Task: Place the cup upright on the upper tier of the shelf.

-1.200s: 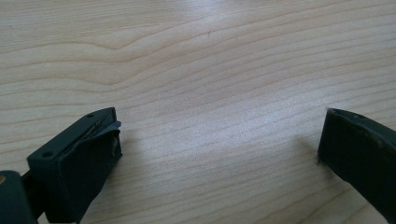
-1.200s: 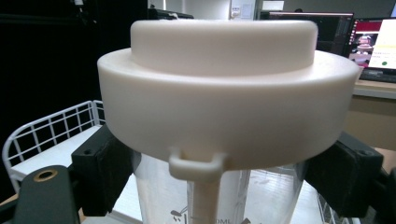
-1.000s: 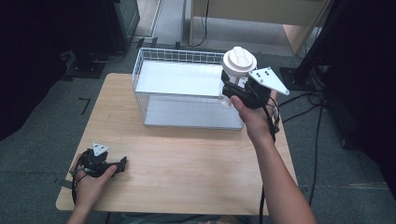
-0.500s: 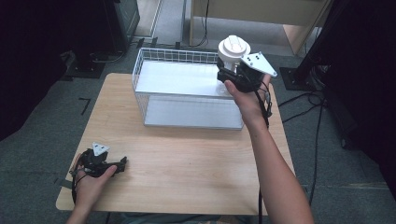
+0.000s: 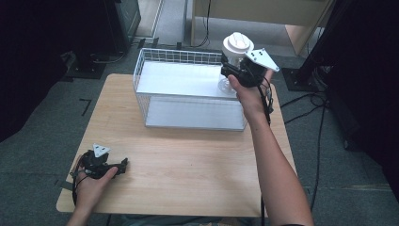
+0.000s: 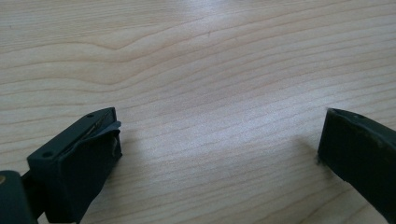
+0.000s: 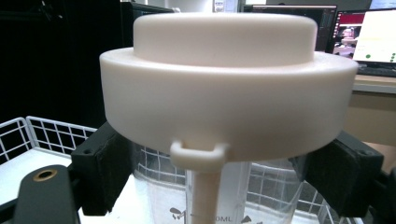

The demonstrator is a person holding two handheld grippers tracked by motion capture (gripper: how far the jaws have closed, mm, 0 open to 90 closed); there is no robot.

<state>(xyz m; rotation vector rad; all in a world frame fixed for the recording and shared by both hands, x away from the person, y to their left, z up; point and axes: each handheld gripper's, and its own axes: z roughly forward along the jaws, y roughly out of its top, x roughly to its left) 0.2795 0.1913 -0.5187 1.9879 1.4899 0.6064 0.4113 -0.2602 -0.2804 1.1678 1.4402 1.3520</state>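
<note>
Right hand-held gripper (image 5: 234, 70) is up over the far right corner of the wire basket (image 5: 155, 56), jaws clamped on a clear jar (image 5: 226, 84) w/ a white lid (image 5: 237, 44). In the right gripper view the jaws sit on either side of the jar just under the lid (image 7: 229, 98); jar (image 7: 219, 196) is upright, a cream strip runs down its front from a small loop on the lid, and part of an "ML" marking shows low on the wall. Basket wire (image 7: 28, 130) shows behind and below it.

Basket stands at the far side of the wood counter (image 5: 188, 165), white liner inside.

Left hand-held gripper (image 5: 123, 165) lies low at the near left corner of the counter, held in the left hand (image 5: 91, 186). In the left gripper view the jaws stand wide apart, nothing between them, bare wood (image 6: 210, 93) underneath.
</note>
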